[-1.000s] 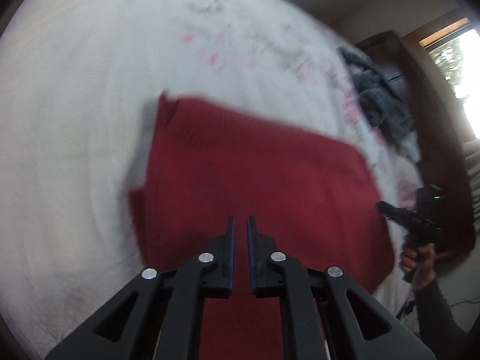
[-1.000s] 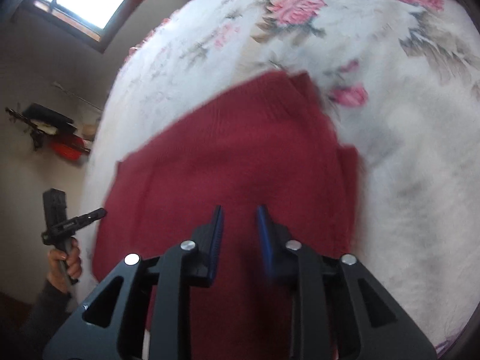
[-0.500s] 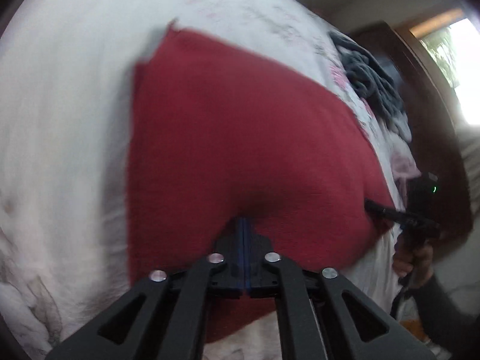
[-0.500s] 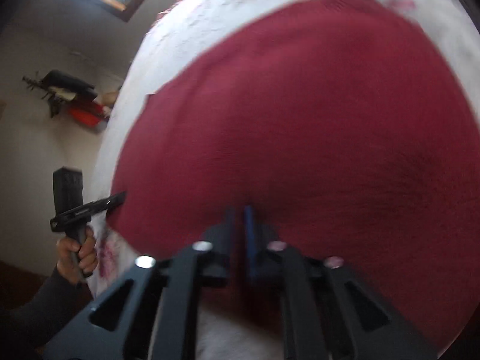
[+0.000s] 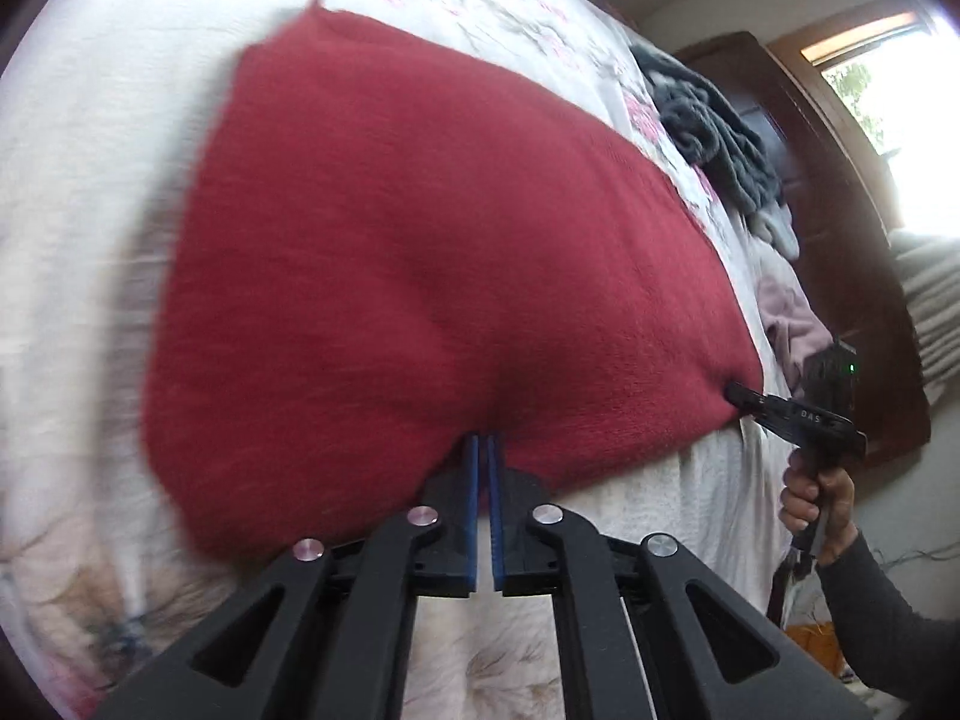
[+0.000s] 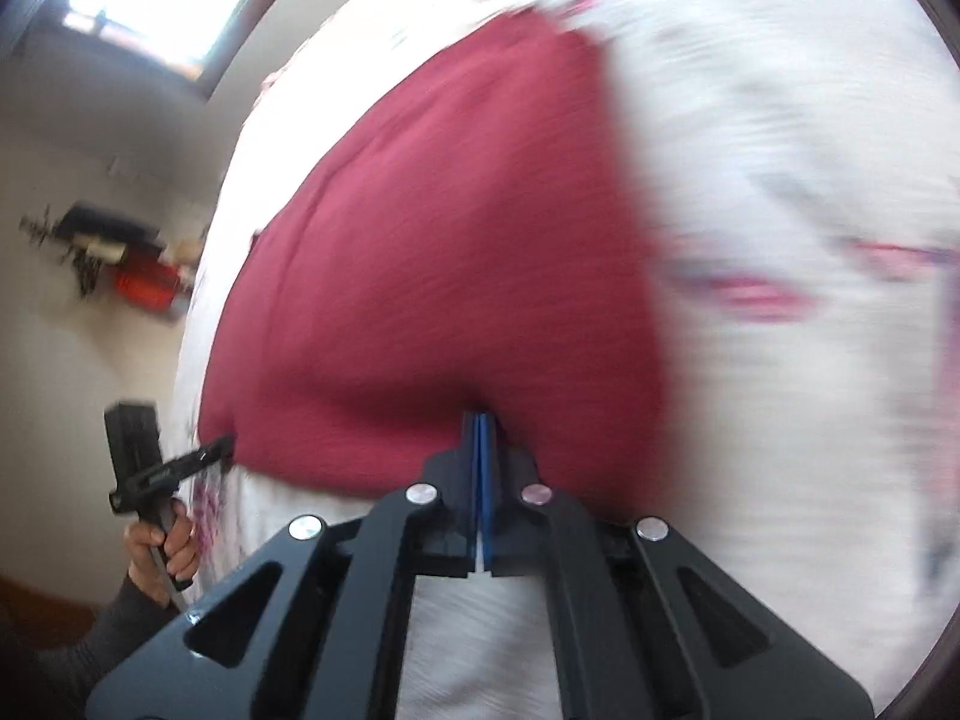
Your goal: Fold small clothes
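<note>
Nearest in the left wrist view: left gripper [image 5: 483, 450] pinched tight on the near hem of the red knit garment [image 5: 420, 252], blue pads nearly meeting with cloth bunched between them. Same in the right wrist view: right gripper [image 6: 483, 429] clamped on the same near edge of the garment [image 6: 432, 276], fabric puckering around the tips. Between the two grips, hem lifted off the floral bedspread [image 5: 90, 192], sagging slightly in the middle. Beyond, rest of the garment lying spread on the bed, far corner poking up near the flowered print. Further off in the left view, a heap of grey clothes [image 5: 714, 132] and a pale pink piece [image 5: 786, 318] at the bed's edge, well apart from the red one. Likely soft, light and limp, thick enough to drape rather than crease sharply; probably grippy, unlikely to slip. Best taken at the hem corners, spaced wide, to carry the edge over evenly; risk of the middle drooping and folding crooked. Edges blurred, exact hem line hard to tell.
</note>
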Available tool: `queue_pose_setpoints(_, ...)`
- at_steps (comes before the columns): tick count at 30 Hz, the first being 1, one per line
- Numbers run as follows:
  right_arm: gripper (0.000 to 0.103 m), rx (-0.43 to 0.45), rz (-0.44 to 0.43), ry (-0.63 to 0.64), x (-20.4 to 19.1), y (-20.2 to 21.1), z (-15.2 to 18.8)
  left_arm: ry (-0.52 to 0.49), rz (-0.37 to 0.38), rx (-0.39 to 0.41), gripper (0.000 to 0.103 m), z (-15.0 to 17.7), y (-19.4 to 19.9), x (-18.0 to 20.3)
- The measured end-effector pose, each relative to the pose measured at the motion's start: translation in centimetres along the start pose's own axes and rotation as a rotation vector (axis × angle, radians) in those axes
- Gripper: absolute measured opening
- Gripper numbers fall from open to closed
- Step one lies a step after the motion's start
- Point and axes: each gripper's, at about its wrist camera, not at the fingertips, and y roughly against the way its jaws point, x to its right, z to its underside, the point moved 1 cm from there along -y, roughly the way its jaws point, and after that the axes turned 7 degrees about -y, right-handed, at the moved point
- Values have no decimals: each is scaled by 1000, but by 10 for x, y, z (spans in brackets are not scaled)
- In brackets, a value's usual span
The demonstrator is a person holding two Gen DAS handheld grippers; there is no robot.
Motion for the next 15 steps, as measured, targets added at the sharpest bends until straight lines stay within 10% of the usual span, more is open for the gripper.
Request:
queue_pose_setpoints(3,0,61,49,-37,19,19,-12,51,10,27,3,12,3,-11)
queue_pose_setpoints(7,26,165,214,121,-25,49,-1,110,23,86,8,30,38,-34)
queue_pose_setpoints(12,82,239,354,494,-144,36,63,191,-7,233,56,49,86,-41)
queue_pose_setpoints(15,81,159,385,747,-205,-18,120,243,21,264,60,65,99,-48)
